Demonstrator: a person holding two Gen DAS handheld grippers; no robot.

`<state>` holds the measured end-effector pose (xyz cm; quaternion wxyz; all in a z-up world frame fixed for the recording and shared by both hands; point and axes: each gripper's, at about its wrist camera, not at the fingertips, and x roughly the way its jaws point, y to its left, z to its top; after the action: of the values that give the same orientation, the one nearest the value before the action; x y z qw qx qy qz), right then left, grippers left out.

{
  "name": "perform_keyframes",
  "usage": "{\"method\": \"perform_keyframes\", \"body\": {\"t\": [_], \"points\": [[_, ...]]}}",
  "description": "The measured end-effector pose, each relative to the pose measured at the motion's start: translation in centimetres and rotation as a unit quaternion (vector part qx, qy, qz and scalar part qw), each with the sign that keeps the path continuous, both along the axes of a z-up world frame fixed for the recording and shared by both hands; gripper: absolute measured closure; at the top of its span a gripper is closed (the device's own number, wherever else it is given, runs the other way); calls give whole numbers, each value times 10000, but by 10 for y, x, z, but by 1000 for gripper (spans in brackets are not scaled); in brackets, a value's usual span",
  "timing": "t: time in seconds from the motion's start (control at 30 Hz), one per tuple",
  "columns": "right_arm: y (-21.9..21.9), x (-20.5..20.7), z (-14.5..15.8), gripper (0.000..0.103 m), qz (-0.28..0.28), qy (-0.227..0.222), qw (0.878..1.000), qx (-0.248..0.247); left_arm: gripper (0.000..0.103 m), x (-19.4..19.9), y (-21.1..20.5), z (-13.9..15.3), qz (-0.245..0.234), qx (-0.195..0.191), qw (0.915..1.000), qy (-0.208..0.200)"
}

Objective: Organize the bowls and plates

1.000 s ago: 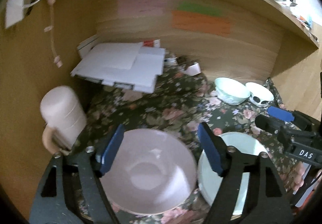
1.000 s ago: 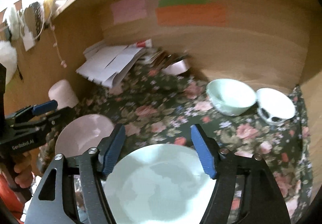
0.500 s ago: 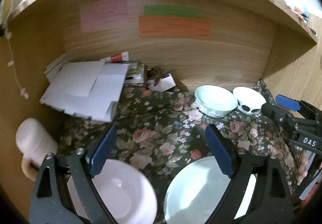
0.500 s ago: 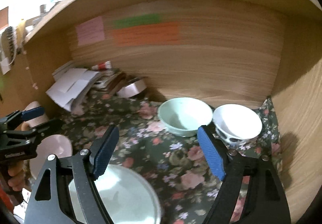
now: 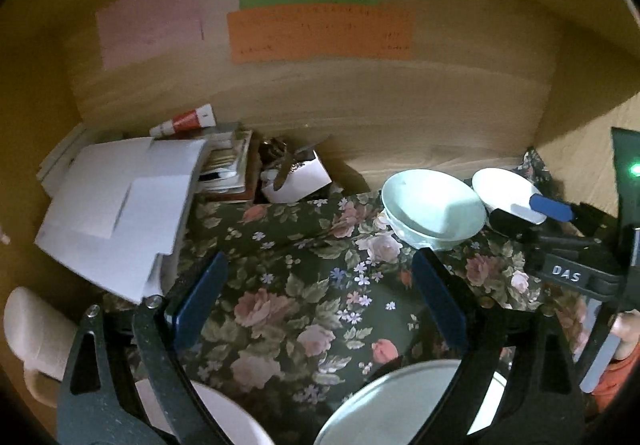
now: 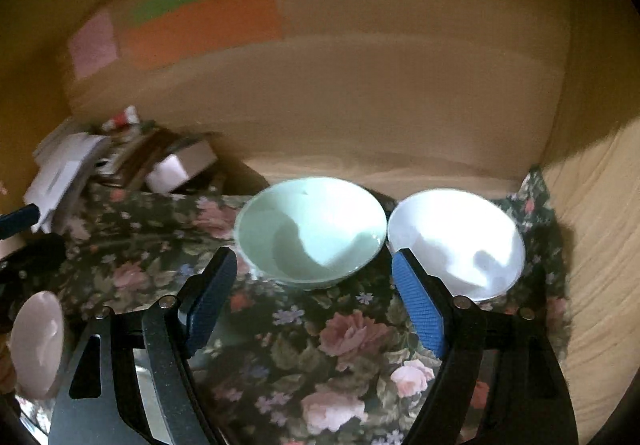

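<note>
Nearest, at the bottom edge of the left wrist view, a pale green plate (image 5: 384, 405) and a pink bowl (image 5: 224, 417) lie on the floral-clothed surface (image 5: 304, 285), apparently set down side by side as sorted ware. The left gripper (image 5: 320, 289) stands wide, its jaws opening with only cloth between them. The right gripper (image 6: 316, 305) also stands wide and empty, aimed toward the green bowl (image 6: 312, 229), probably the next pickup. Touching or just beside it, right of centre, sits a white bowl (image 6: 456, 241); blur prevents certainty. Farther, upper left, loose papers (image 5: 116, 205) crowd the back wall.
</note>
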<state>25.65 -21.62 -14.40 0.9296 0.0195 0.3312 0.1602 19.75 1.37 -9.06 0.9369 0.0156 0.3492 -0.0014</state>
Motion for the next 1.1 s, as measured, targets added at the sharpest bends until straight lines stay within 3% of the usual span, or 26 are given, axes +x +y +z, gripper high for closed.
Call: {"method": "perform_keyframes", "body": {"t": [0.23,0.77,0.9,1.1], "points": [[-5,33,-26,44,-138,528,9984,147,9,33,-12,-22,40,91,9996,270],[-5,62,-58,53,-182,1092,9933,339,9,73,-18,-54,-63,102,9982,593],[-1,66,-63,60,-157,1203,9924,222,9,75,-16,-57,-53,55,9979,648],[11,65,-70,78,195,1305,9912,-58,9,78,-16,-62,-80,14,9974,715]]}}
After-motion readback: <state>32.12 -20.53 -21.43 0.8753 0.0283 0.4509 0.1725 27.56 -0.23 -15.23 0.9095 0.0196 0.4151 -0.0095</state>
